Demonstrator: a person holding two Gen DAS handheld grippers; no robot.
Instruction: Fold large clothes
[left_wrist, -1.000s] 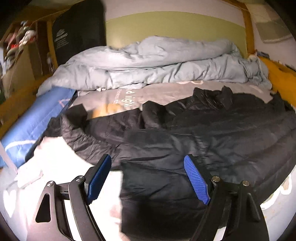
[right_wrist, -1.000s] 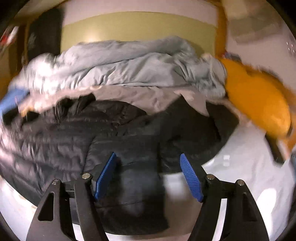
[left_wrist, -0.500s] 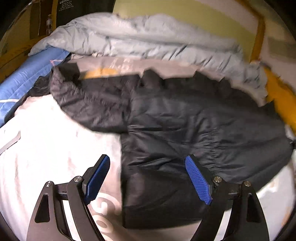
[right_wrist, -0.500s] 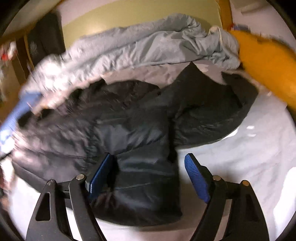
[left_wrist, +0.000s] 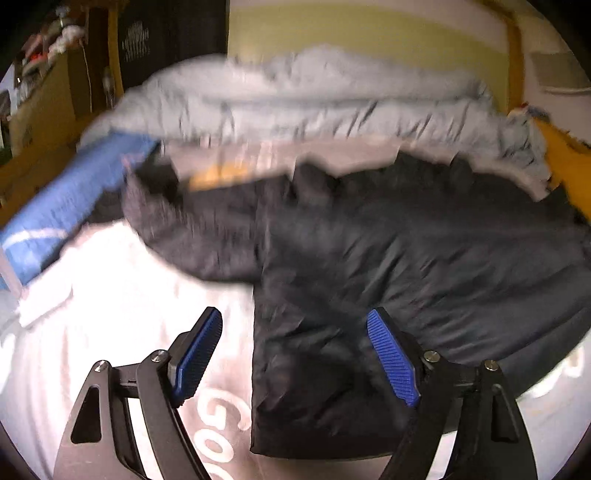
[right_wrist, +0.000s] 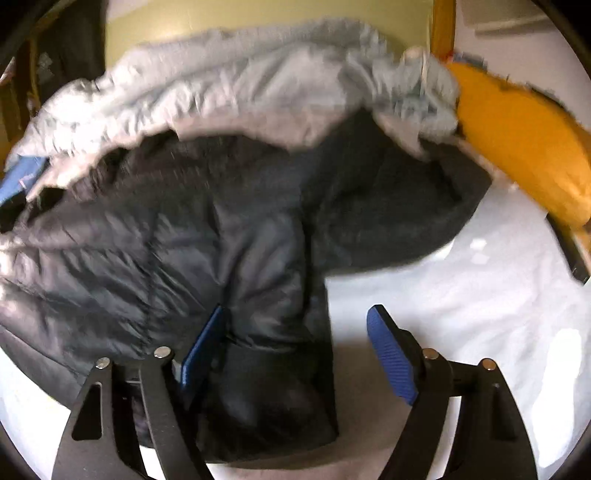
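A black puffer jacket (left_wrist: 424, 258) lies spread across the bed, blurred in both views. My left gripper (left_wrist: 295, 321) hovers open over the jacket's left sleeve end (left_wrist: 314, 406): its right pad is above the fabric, its left pad above the white sheet. My right gripper (right_wrist: 295, 314) stands open astride the other sleeve (right_wrist: 273, 350). Its left finger (right_wrist: 201, 347) is partly sunk behind the puffy fabric. Its right finger (right_wrist: 391, 354) is clear of the sleeve, over the sheet. Neither gripper clamps the cloth.
A crumpled grey-blue duvet (left_wrist: 314, 107) is heaped along the back of the bed. A blue mat (left_wrist: 66, 199) lies at the left, a yellow pillow (right_wrist: 517, 147) at the right. White sheet (right_wrist: 461, 314) shows beside both sleeves. Cluttered shelves (left_wrist: 37, 74) stand far left.
The right gripper has sunk toward its sleeve, and its left finger now sits in the fabric. The left view dipped toward the jacket, then tilted back up. Both stay open.
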